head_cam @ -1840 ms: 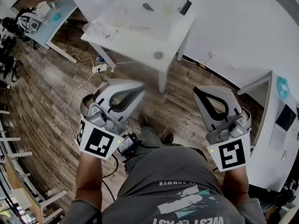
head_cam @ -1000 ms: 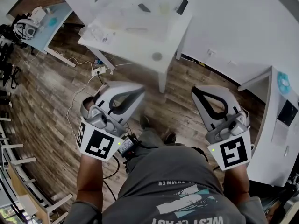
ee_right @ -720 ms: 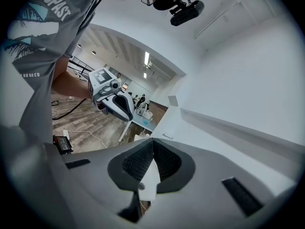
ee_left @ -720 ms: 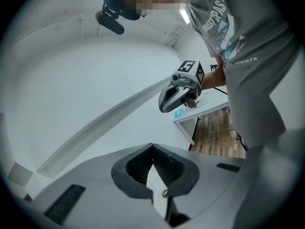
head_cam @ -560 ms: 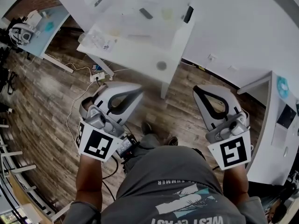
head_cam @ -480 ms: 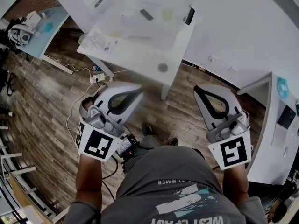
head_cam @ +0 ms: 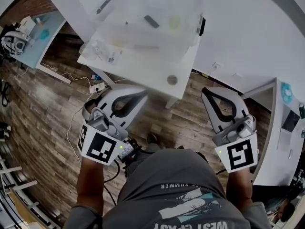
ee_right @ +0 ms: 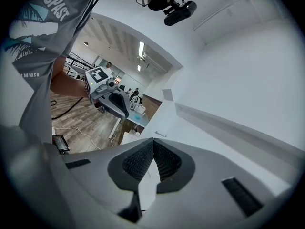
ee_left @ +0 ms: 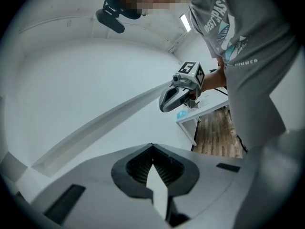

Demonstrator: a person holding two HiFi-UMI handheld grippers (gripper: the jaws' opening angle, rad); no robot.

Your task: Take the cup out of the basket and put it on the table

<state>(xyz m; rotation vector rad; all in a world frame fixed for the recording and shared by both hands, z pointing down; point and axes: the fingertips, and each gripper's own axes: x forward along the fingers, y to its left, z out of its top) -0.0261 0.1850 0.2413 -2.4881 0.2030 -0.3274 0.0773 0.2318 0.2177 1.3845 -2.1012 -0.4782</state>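
Observation:
In the head view a clear plastic basket (head_cam: 143, 27) stands on a white table (head_cam: 143, 63) ahead of me. Inside it lie a pale round thing (head_cam: 175, 22), which may be the cup, and a few small dark items. My left gripper (head_cam: 143, 92) and right gripper (head_cam: 207, 91) are held at waist height over the wooden floor, short of the table's near edge. Both are shut with nothing between the jaws. The left gripper view shows its own closed jaws (ee_left: 152, 146) against a white wall. In the right gripper view the closed jaws (ee_right: 153, 140) point at a white wall too.
A small grey disc (head_cam: 172, 79) lies near the table's front corner. Cables and a power strip (head_cam: 97, 87) trail over the floor at the left. A white cabinet (head_cam: 281, 128) stands at the right, and a blue desk (head_cam: 40, 37) at the far left.
The table and basket have come nearer and lower in the head view as the person steps forward. Both grippers stay shut and keep their place before the body.

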